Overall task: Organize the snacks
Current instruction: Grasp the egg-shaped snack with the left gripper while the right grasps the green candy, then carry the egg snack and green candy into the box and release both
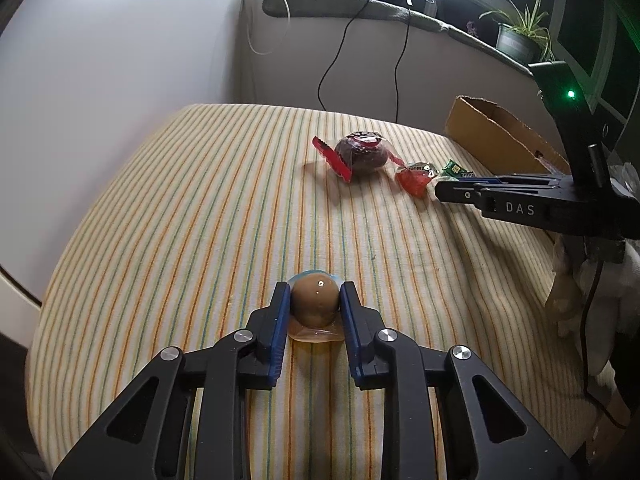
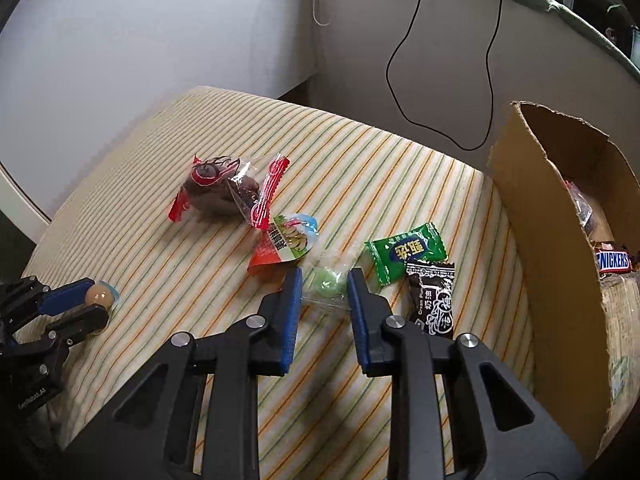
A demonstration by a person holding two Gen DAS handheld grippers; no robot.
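On the striped bench (image 1: 160, 220), the left gripper (image 1: 315, 304) is clamped on a brown jelly cup (image 1: 314, 300), dome up, its flat rim toward the camera. The right gripper (image 2: 324, 284) is closed on a clear-wrapped green candy (image 2: 330, 282), whose wrapper runs across the jaws. Beside it lie a green sachet (image 2: 406, 252) and a black sachet (image 2: 434, 300), long axis toward the camera, near the cardboard box (image 2: 552, 240).

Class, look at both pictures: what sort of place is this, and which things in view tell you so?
Probably a room in a home, perhaps a bedroom. A striped cloth covers a soft, bed-like surface; a potted plant stands on a window ledge with trailing cables; a cardboard box holds snacks.
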